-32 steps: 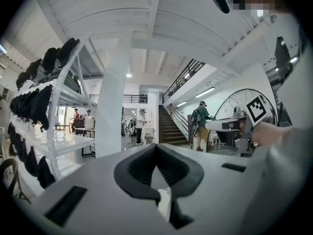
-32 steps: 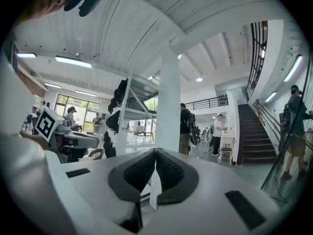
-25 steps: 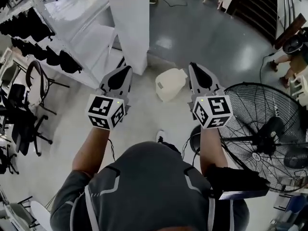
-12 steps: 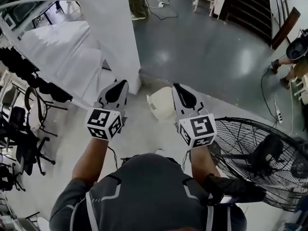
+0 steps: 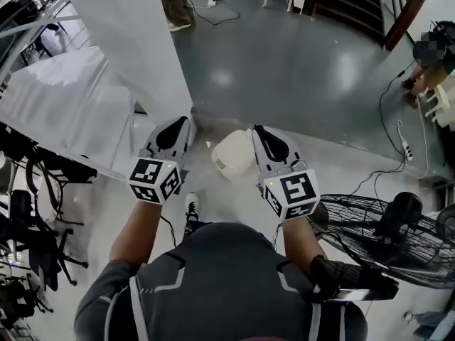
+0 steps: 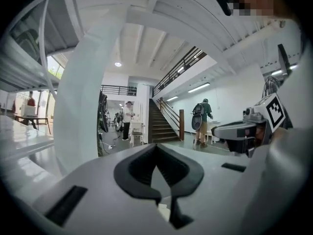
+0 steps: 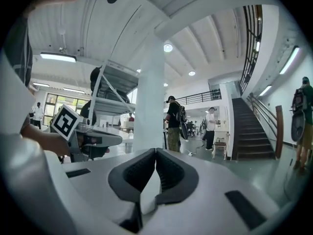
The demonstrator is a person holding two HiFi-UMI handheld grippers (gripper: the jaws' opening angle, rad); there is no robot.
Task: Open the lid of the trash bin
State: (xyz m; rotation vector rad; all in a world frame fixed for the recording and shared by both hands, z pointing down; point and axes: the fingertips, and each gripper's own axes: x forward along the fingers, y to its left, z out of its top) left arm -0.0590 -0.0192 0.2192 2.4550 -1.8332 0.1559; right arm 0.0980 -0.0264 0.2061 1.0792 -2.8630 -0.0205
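Observation:
A cream trash bin (image 5: 232, 155) with its lid down stands on the grey floor, seen in the head view between and just beyond my two grippers. My left gripper (image 5: 178, 121) is held to the bin's left, shut with nothing in it. To the bin's right, my right gripper (image 5: 260, 131) is likewise shut and empty. Neither touches the bin. In the left gripper view my left gripper's (image 6: 155, 146) jaw tips meet; the same holds for my right gripper (image 7: 155, 151) in its own view. Both gripper views look level across the hall, so the bin is out of their sight.
A white pillar (image 5: 135, 55) rises just left of the bin, with a white shelf (image 5: 57, 112) beside it. A large floor fan (image 5: 398, 233) lies at the right. Black office chairs (image 5: 28, 240) crowd the left edge. A cable (image 5: 398, 130) and stairs (image 5: 348, 6) lie further off.
The view has moved forward: the bin has shifted left and now lies between both grippers, and the fan has slid to the lower right. Both grippers stay shut.

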